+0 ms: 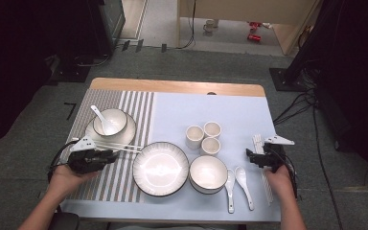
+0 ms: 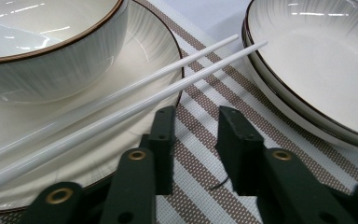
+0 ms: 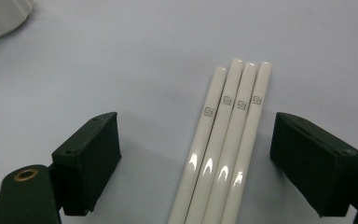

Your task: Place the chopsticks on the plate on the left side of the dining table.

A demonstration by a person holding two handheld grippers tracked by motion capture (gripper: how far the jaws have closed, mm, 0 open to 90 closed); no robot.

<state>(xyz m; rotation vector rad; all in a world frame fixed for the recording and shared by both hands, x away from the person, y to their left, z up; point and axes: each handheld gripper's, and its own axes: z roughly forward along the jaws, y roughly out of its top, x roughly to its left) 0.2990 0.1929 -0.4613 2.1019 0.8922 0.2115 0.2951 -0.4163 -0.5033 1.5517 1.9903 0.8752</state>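
Two white chopsticks [image 1: 120, 145] [image 2: 168, 88] lie side by side from the rim of a small plate [image 1: 124, 132] [image 2: 135, 51] toward a large dark-rimmed plate [image 1: 160, 167] [image 2: 317, 60]. My left gripper [image 1: 111, 155] [image 2: 193, 121] sits low over the striped placemat [image 2: 205, 154], just right of those chopsticks. Its jaws stand a little apart with nothing between them. Over the light blue cloth at the right, my right gripper [image 1: 264, 154] [image 3: 196, 149] is open wide. Several white chopsticks [image 1: 258, 141] [image 3: 228, 140] lie between its jaws, untouched.
A bowl [image 1: 111, 120] [image 2: 51, 51] with a white spoon [image 1: 100, 117] stands on the small plate. Three cups [image 1: 203, 136] cluster mid-table, above another bowl [image 1: 208, 173]. Two white spoons [image 1: 237, 184] lie to its right. The table's front edge is near both hands.
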